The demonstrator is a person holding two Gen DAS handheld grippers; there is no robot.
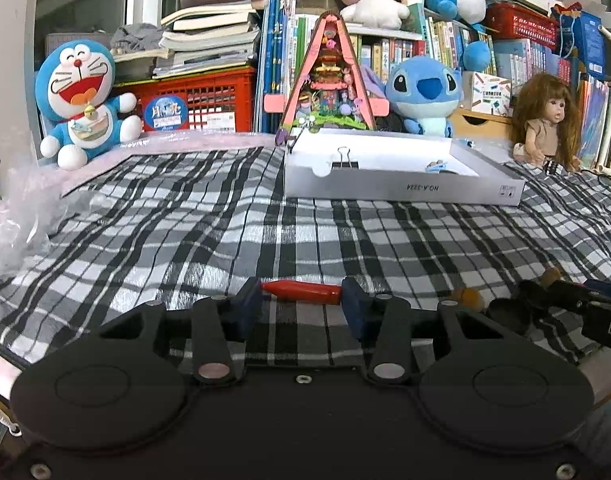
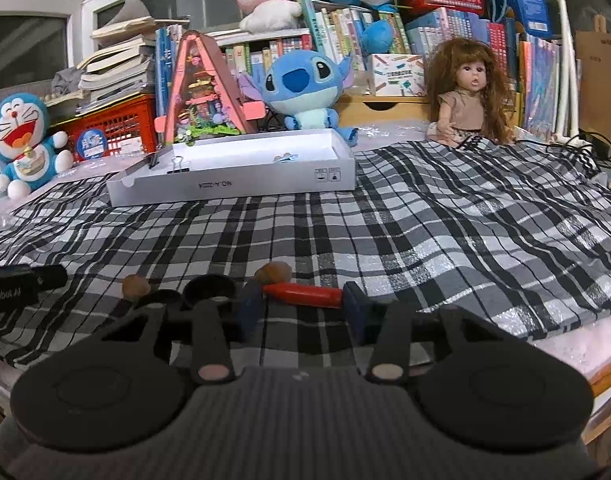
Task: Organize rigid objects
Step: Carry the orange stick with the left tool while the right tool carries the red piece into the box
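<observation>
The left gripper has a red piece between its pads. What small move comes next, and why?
Probably lift the red piece slightly off the plaid cloth. The left gripper seems closed on both its ends, and the open white box, a likely destination, sits ahead.

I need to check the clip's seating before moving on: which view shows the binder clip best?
Left wrist view: the binder clip sits near centre, large and face-on, on the front rim of the box. The right wrist view shows the clip smaller, off to the left and at an angle.
</observation>
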